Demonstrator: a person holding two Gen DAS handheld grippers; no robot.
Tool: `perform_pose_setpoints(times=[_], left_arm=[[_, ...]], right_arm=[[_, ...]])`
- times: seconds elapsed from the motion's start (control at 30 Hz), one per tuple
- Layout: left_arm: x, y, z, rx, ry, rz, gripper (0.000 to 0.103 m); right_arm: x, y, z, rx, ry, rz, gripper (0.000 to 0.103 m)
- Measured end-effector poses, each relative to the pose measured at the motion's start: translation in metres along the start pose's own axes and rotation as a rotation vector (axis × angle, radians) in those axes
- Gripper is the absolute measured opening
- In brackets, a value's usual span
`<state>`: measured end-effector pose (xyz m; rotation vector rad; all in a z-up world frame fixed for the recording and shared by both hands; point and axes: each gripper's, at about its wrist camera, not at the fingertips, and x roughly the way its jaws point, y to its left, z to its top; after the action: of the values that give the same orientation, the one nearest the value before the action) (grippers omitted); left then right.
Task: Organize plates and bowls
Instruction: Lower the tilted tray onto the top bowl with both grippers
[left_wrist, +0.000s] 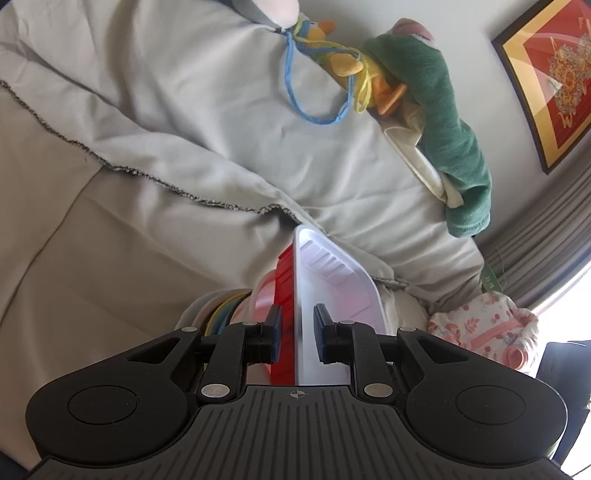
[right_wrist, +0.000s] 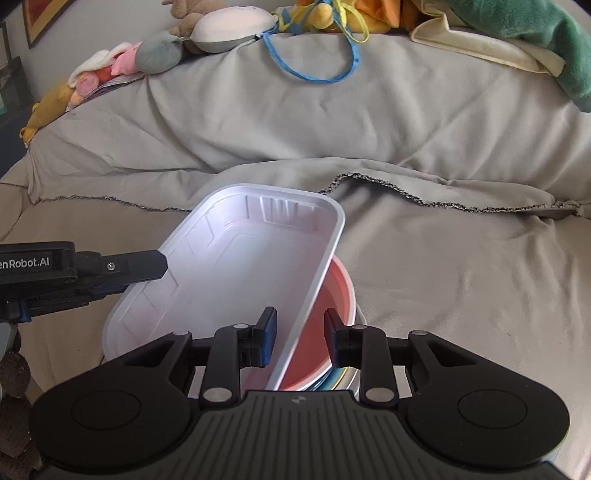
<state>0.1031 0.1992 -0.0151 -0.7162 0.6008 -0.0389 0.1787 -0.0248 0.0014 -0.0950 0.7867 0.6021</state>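
Observation:
A white rectangular plastic tray (right_wrist: 240, 266) with a red ribbed outside lies tilted over a pink bowl (right_wrist: 330, 306). The bowl tops a stack of coloured plates (right_wrist: 338, 378) on a grey blanket. My right gripper (right_wrist: 300, 328) is shut on the tray's near right rim, one finger inside the tray and one outside. My left gripper (right_wrist: 162, 266) comes in from the left and pinches the tray's left rim. In the left wrist view the left gripper (left_wrist: 298, 332) is shut on the tray (left_wrist: 332, 288) standing edge-on, with the bowl (left_wrist: 264, 295) and plates (left_wrist: 221, 317) to its left.
A rumpled grey blanket (right_wrist: 406, 147) covers the sofa around the stack. Plush toys (right_wrist: 229, 26), a green plush (right_wrist: 546, 40) and a blue cord (right_wrist: 314, 77) lie along the back. A framed picture (left_wrist: 554, 74) hangs on the wall, and floral cloth (left_wrist: 487, 325) lies to the right.

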Motion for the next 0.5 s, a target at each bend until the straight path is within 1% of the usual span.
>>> perform_pose_setpoints(times=[0.17, 0.23, 0.5], left_arm=[[0.0086, -0.0005, -0.0027, -0.013, 0.033, -0.040, 0.019], [0.0097, -0.0012, -0.0040, -0.010, 0.031, -0.031, 0.018], [0.0042, -0.0002, -0.0017, -0.011, 0.009, -0.009, 0.018]], right_arm=[[-0.0042, -0.0009, 0.0017, -0.001, -0.014, 0.007, 0.028], [-0.0046, 0.0004, 0.0015, -0.006, -0.019, -0.003, 0.028], [-0.0018, 0.0060, 0.0026, -0.014, -0.019, 0.011, 0.028]])
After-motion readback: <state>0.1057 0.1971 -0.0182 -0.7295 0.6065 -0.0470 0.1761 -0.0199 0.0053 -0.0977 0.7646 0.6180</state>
